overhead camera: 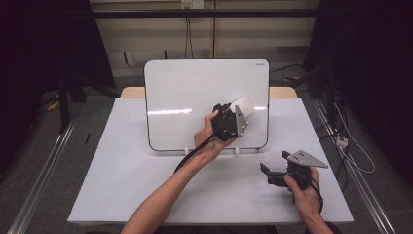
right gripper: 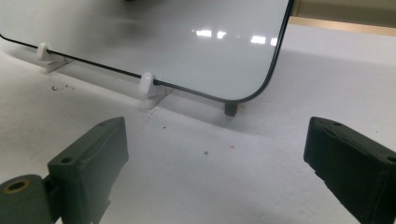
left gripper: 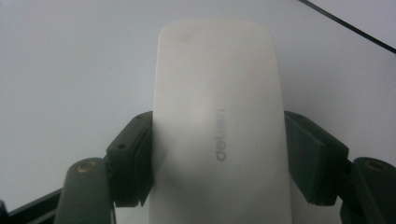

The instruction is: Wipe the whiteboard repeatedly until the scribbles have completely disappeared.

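**Eraser held against board, right side**

Left gripper [overhead camera: 233, 117] is clamped on the white eraser [left gripper: 217, 126], jaws pinching its long sides; the eraser's long axis runs straight out from the jaws. It sits against the whiteboard [overhead camera: 185, 92], near the right edge. Right gripper [right gripper: 215, 158] rests on the table [overhead camera: 122, 175] by the near right corner, jaws spread and empty, facing the board's lower corner.

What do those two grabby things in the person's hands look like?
Both are chunky and black. The left gripper and the right gripper each carry a grey three-cornered plate on top and trail a black cable. Up close, the fingers are blocky dark pads with small holes, hinged on arms with brass-coloured pins. The person's forearms are bare, with no sleeves in sight.
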The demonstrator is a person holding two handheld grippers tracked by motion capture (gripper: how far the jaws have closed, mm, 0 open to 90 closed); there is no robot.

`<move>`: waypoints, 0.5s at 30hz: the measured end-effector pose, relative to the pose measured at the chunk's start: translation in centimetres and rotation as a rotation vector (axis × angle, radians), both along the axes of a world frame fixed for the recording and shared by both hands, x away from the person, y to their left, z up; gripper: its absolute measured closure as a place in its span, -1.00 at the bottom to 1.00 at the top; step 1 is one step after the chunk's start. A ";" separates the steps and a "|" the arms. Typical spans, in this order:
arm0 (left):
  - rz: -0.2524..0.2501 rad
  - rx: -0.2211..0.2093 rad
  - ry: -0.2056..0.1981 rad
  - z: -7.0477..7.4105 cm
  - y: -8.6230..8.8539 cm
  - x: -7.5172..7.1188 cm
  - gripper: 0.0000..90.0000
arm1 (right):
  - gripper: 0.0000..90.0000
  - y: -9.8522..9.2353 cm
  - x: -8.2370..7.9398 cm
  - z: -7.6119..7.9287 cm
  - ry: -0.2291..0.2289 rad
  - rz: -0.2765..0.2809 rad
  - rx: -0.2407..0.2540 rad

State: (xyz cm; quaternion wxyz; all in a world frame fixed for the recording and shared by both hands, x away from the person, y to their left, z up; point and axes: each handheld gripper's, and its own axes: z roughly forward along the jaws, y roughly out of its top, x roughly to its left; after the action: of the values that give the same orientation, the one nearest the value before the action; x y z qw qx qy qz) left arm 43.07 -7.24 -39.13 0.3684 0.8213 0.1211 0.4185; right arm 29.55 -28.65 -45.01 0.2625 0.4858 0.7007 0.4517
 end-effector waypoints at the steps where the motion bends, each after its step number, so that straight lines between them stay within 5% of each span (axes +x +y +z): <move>1: 0.000 0.002 -0.003 0.0 0.0 0.0 -0.31 | -0.86 0.0 0.0 0.0 0.004 -0.002 0.001; 12: -0.071 0.069 -0.009 -1.8 -2.5 -1.7 -0.31 | -0.85 0.3 0.1 0.0 0.006 0.006 -0.004; 15: -0.126 0.134 -0.009 -3.4 -3.0 -3.3 -0.31 | -0.85 0.2 0.1 0.0 0.006 0.008 -0.002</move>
State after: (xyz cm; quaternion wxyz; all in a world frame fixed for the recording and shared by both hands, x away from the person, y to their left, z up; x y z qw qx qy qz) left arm 39.81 -10.21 -42.56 0.3386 0.8482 0.0391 0.4055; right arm 29.65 -28.45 -45.06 0.2594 0.4840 0.7039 0.4506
